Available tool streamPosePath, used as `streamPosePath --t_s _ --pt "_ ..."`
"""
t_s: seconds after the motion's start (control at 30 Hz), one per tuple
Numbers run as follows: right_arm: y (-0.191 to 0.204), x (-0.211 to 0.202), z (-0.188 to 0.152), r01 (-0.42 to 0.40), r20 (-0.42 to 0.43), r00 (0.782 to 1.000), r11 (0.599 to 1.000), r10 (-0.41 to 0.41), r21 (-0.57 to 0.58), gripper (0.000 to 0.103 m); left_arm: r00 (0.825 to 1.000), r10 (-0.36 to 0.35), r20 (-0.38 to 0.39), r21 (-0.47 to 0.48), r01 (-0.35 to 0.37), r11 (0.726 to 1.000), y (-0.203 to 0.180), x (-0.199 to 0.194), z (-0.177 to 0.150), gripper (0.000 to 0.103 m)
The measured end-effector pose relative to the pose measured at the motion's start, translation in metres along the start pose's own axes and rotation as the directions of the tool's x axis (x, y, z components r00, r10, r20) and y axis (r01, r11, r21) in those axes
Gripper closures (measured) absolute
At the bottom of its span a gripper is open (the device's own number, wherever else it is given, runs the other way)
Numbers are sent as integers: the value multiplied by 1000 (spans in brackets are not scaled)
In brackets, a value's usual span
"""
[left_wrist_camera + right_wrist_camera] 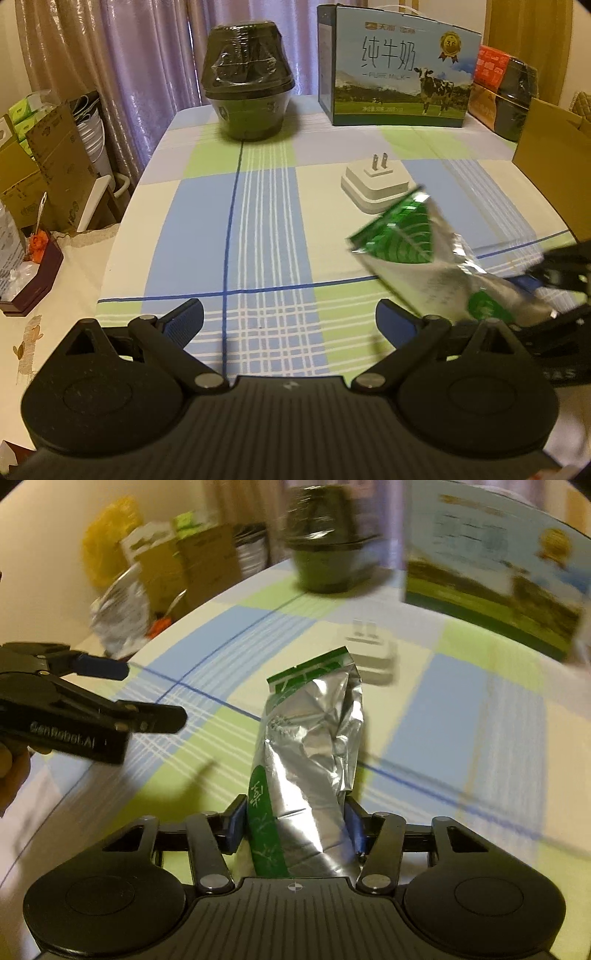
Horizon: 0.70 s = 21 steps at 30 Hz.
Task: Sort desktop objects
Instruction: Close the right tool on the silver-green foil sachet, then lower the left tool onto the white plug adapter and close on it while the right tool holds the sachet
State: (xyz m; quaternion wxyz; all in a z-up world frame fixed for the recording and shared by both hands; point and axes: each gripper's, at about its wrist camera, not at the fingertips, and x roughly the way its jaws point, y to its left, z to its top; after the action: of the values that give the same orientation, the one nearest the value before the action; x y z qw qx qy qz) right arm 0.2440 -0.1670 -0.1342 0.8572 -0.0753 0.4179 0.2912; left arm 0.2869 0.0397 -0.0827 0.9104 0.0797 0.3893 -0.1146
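Observation:
A silver foil packet with green print (310, 753) is lifted above the checked tablecloth, and my right gripper (295, 823) is shut on its lower end. The left wrist view shows the same packet (413, 251) jutting in from the right, held by the right gripper (554, 280). My left gripper (290, 319) is open over the cloth with nothing between its blue pads; in the right wrist view the left gripper (147, 694) sits at the left edge. A white plug adapter (375, 184) lies prongs up just beyond the packet. The white plug adapter (371, 653) is blurred in the right wrist view.
A dark wrapped bowl-shaped container (245, 81) stands at the table's far left-centre. A blue milk carton box (397, 70) stands at the far right, with an orange and dark box (502, 88) and a cardboard box (554, 147) beside it. Cardboard boxes and clutter (44, 166) fill the left side off the table.

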Motion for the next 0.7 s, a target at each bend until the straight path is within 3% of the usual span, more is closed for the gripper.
streamPosePath --t_s 0.2,0.33,0.47,0.63,0.7 --pt "-31 -31 -27 120 99 986 982 -135 143 54 999 -28 14 25 28 999 -14 1 5 5" --pt "-61 -36 -24 182 129 967 952 -218 245 54 997 -60 41 28 59 998 -26 6 11 5" --pt "-82 -30 -10 196 147 958 937 -245 289 54 996 -71 55 37 69 997 -35 14 17 5" --pt "-98 -10 12 194 169 952 931 -254 309 52 994 -83 71 -18 85 996 -35 25 25 5" --pt "-105 -4 18 196 178 950 933 -257 301 44 993 -88 74 -34 91 995 -35 29 28 5"
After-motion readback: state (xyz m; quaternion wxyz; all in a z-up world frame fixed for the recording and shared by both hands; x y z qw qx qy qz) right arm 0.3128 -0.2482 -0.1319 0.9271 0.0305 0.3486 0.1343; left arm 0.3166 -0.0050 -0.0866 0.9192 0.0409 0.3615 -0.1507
